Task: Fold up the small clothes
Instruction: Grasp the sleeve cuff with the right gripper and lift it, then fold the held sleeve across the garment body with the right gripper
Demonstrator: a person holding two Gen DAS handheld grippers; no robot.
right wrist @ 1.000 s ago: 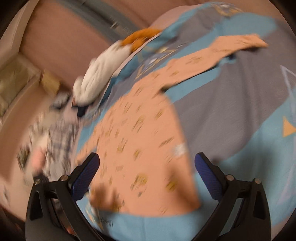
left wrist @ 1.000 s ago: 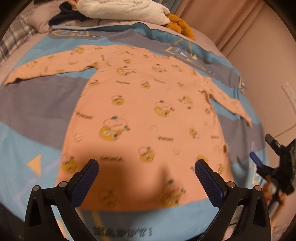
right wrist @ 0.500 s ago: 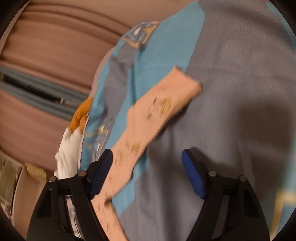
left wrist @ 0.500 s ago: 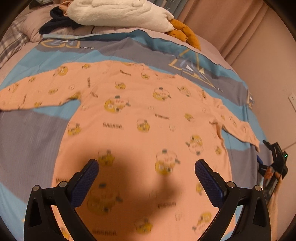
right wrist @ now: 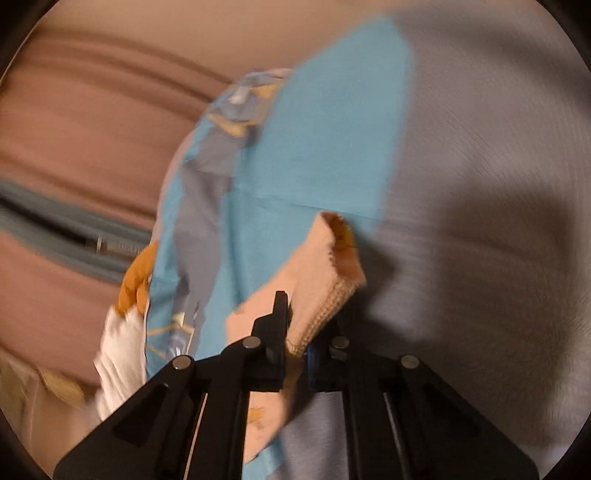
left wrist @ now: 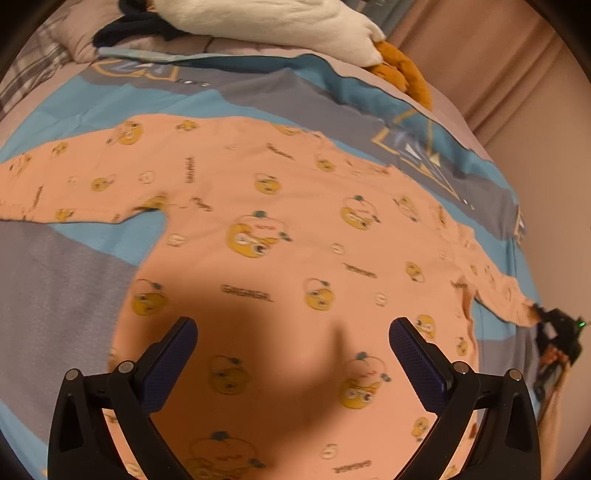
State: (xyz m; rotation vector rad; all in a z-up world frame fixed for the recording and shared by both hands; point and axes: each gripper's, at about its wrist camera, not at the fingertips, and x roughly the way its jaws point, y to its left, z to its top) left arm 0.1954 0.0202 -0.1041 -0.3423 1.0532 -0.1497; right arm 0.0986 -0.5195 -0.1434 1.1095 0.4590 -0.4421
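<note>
A small peach long-sleeved cotton shirt, printed with yellow cartoon faces, is lying spread flat on a blue and grey patterned bed cover, both sleeves stretching out to the sides. Short dark words are repeating across the fabric, but blur is keeping them from being read surely; pale lettering on the cover near the pillow end is likewise too small to make out. The right gripper is pinching the ribbed cuff of the shirt's right sleeve between its closed jaws, the cuff end curling upward above them. The left gripper is hanging over the shirt's lower body with its blue-padded jaws standing wide apart and nothing between them, casting a shadow on the cloth. Bare cover is showing beside the left sleeve and beyond the held cuff. A white fluffy plush with orange feet is lying along the far edge, near pink curtains.
</note>
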